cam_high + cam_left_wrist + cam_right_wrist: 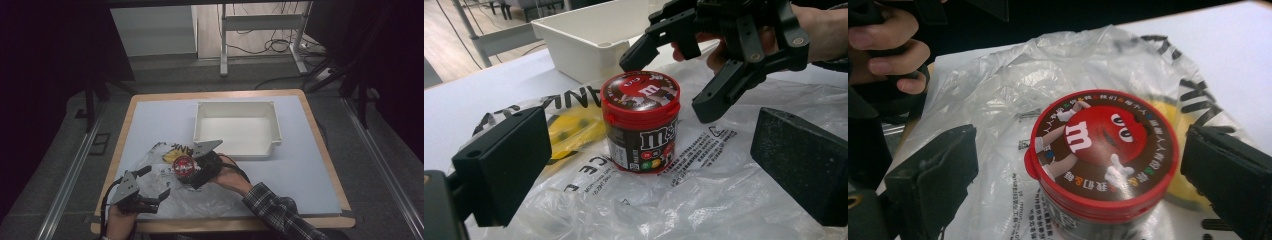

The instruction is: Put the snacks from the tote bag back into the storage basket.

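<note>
We see a red-lidded candy jar standing upright on a crumpled clear plastic bag, near the white bin. The right gripper hovers above it, jaws wide; the left gripper, also wide, sits apart.

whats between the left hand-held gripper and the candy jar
Just crinkled clear plastic bag; the left hand-held gripper faces the candy jar in its own view.

Candy tub upright on crumpled plastic bag, w/ right gripper jaws open either side; white bin blocks behind; table bare to right
</note>
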Action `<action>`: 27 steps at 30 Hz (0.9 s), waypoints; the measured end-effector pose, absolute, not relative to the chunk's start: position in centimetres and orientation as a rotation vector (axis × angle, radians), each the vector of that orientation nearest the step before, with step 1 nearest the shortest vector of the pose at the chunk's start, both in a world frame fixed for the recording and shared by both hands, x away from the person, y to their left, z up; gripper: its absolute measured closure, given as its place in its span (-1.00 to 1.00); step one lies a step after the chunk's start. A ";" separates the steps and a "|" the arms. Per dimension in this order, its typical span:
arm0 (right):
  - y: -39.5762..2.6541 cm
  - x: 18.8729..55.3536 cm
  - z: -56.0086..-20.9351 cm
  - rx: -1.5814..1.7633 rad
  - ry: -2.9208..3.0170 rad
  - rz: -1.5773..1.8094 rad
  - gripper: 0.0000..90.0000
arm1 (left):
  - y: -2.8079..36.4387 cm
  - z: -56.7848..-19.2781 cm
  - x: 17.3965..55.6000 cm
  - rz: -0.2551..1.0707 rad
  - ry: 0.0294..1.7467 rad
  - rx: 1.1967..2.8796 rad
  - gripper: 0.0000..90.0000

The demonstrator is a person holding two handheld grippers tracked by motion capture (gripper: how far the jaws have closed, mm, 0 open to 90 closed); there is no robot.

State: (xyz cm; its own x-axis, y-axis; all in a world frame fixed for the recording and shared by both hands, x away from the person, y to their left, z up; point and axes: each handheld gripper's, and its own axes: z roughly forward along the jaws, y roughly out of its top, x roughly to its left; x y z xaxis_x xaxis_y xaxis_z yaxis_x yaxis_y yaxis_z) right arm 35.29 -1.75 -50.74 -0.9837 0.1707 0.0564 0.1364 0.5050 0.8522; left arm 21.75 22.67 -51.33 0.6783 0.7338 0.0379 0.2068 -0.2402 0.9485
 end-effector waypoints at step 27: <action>1.1 36.5 -52.1 0.385 2.878 1.140 -0.90 | 22.6 -51.3 21.8 0.591 0.739 1.798 -0.94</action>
